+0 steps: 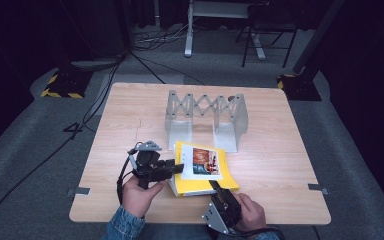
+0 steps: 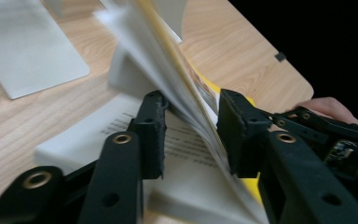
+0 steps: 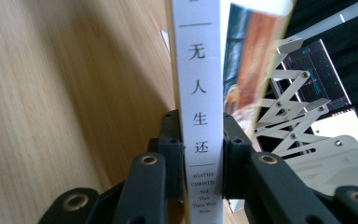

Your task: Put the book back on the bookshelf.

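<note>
Nearest: right gripper (image 1: 220, 191) — at the near edge of the worktop (image 1: 130, 110), held in the person's right hand (image 1: 250, 212), pointing away from the person at the book's near edge.
Right gripper, state: jaws closed tight on the white spine (image 3: 199, 116) of the book (image 1: 202, 167); in the right gripper view the spine stands upright between the two pads, with Chinese characters and "Agatha Christie" printed on it.
Left gripper: left gripper (image 1: 177, 167) lies level just left of the book, in the person's left hand (image 1: 137, 195), its tips at the book's left edge.
Left gripper, state: jaws partly apart; in the left gripper view a blurred sheaf of pages (image 2: 177, 84) and the yellow cover rise slanting between the pads. Whether the pads press on them I cannot tell.
Book: yellow cover with a picture on it, lying near the front middle of the worktop, upper cover lifted — printed pages lie flat below it.
Beyond the book: grey expanding rack (image 1: 205, 120), scissor-braced, standing upright near the worktop's middle, just behind the book.
Farthest: dark floor with cables and stand legs past the worktop's far edge.
</note>
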A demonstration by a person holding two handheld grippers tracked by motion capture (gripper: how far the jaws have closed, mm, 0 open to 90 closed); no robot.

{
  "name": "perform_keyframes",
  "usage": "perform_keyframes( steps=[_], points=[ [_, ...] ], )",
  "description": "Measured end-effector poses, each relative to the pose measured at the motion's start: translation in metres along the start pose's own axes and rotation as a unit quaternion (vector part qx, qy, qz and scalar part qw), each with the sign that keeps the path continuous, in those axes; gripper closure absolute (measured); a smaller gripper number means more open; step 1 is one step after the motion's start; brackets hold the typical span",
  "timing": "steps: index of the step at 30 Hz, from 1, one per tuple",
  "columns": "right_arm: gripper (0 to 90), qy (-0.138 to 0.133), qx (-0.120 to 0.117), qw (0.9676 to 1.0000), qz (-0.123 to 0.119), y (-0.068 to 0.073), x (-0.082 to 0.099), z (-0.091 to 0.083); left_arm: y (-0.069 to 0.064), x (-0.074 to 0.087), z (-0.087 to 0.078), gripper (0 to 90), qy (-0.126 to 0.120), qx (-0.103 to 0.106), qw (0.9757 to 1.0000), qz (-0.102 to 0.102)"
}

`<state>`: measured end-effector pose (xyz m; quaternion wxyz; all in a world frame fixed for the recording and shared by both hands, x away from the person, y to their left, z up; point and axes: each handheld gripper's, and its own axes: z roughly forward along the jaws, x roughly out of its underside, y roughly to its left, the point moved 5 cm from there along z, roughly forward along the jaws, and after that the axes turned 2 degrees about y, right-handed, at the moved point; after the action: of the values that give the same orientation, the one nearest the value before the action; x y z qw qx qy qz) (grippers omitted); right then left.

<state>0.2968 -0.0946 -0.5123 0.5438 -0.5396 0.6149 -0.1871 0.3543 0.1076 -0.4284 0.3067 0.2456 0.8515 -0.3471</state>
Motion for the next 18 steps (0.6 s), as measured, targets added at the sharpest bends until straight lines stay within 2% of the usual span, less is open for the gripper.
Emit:
perform_keyframes(
  steps=[1, 3, 5, 6, 7, 9, 10, 11, 12, 13, 15, 18],
  points=[
    [75.7, -0.001, 0.000, 1.0000, 0.004, -0.002, -0.001, -0.002, 0.002, 0.000, -0.003, 60.2, -0.005, -0.003, 1.0000, -0.004],
    [75.9, -0.004, -0.005, 0.9999, 0.012, -0.008, -0.002, -0.005, 0.006, 0.001, -0.009, 57.5, -0.016, 0.013, 0.9996, -0.017],
    [75.9, -0.005, -0.012, 0.9997, 0.019, -0.011, -0.002, -0.006, 0.008, 0.001, -0.013, 56.5, -0.028, 0.013, 0.9993, -0.023],
    [75.9, -0.002, -0.017, 0.9995, 0.027, -0.013, -0.003, -0.007, 0.008, 0.001, -0.013, 56.7, -0.028, 0.013, 0.9993, -0.023],
    [76.0, -0.003, -0.016, 0.9992, 0.036, -0.016, -0.003, -0.008, 0.010, 0.001, -0.020, 56.5, -0.045, 0.014, 0.9986, -0.024],
    [76.0, -0.003, -0.019, 0.9990, 0.040, -0.018, -0.003, -0.008, 0.011, 0.000, -0.024, 55.6, -0.054, 0.012, 0.9982, -0.024],
    [75.9, -0.003, -0.022, 0.9986, 0.047, -0.021, -0.003, -0.009, 0.011, 0.000, -0.028, 55.6, -0.064, 0.011, 0.9975, -0.027],
    [75.9, -0.004, -0.024, 0.9973, 0.069, -0.028, -0.002, -0.010, 0.014, 0.001, -0.035, 55.6, -0.079, 0.007, 0.9964, -0.027],
    [76.0, -0.005, -0.026, 0.9962, 0.083, -0.032, -0.001, -0.011, 0.014, 0.001, -0.035, 55.6, -0.079, 0.007, 0.9964, -0.027],
    [76.0, -0.005, -0.026, 0.9962, 0.083, -0.032, -0.001, -0.011, 0.017, 0.001, -0.038, 55.6, -0.084, 0.002, 0.9961, -0.027],
    [76.0, -0.008, -0.027, 0.9940, 0.106, -0.041, 0.000, -0.012, 0.024, 0.003, -0.045, 55.3, -0.095, -0.012, 0.9949, -0.033],
    [76.1, -0.012, -0.020, 0.9908, 0.134, -0.056, 0.003, -0.017, 0.033, 0.007, -0.050, 55.0, -0.097, -0.039, 0.9939, -0.036]
  ],
)
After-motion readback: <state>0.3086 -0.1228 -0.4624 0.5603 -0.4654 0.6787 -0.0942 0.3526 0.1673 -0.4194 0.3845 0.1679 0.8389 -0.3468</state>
